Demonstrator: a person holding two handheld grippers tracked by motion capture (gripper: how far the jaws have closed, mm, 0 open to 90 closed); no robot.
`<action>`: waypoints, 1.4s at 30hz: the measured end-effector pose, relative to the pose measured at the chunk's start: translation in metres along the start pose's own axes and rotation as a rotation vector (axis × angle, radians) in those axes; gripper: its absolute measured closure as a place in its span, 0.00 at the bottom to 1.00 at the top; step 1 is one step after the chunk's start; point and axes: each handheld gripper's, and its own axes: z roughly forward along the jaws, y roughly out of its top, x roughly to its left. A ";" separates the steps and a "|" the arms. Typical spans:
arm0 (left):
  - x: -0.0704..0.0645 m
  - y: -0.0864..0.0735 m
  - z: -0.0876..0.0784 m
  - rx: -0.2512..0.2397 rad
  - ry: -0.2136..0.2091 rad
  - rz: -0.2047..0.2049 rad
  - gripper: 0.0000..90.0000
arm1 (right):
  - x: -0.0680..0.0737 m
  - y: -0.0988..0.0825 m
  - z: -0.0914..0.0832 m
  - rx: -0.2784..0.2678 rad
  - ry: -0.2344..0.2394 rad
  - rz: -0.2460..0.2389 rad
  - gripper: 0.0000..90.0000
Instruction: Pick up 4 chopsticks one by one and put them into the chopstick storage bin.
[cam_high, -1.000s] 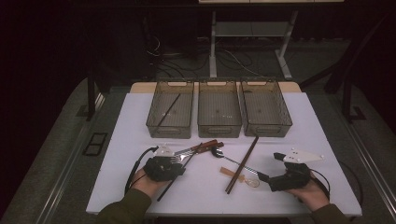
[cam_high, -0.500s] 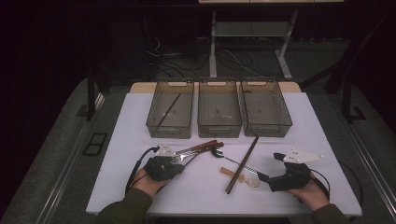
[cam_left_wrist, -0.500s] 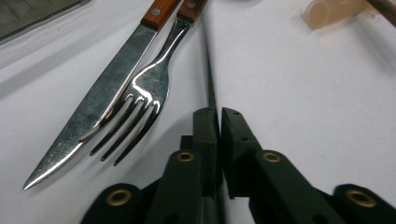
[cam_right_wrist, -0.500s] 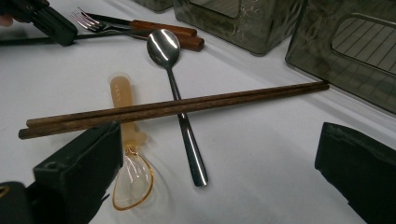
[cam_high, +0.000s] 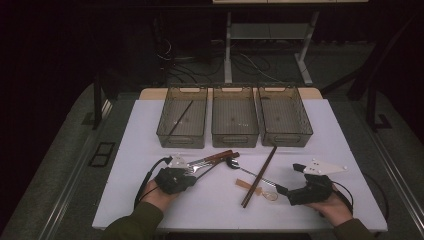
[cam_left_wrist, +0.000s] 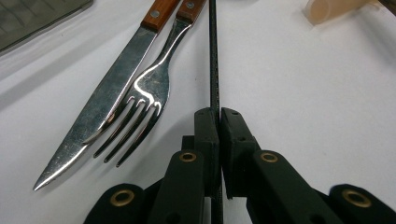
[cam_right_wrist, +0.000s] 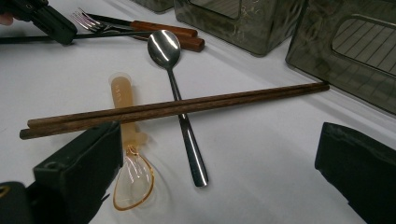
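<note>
Left hand-held gripper (cam_left_wrist: 218, 122) clamped on black chopstick (cam_left_wrist: 213, 60) beside fork (cam_left_wrist: 148, 100)

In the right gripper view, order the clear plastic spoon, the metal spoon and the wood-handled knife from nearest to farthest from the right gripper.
1. Clear plastic spoon: lying right beside the near jaw of the right gripper, bowl toward the camera.
2. Metal spoon: in the middle of the table, crossing under the brown chopsticks.
3. Wood-handled knife: far back, near the grey bins.
</note>
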 end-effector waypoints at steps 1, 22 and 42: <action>0.000 0.000 0.000 -0.002 0.000 0.004 0.95 | 0.000 0.000 0.000 0.000 0.001 0.000 0.01; 0.001 0.003 -0.013 -0.055 -0.020 0.013 0.95 | -0.003 -0.001 0.001 0.020 0.000 0.004 0.01; 0.014 0.015 -0.029 -0.164 -0.019 0.000 0.95 | -0.005 -0.002 0.002 0.017 0.002 0.011 0.01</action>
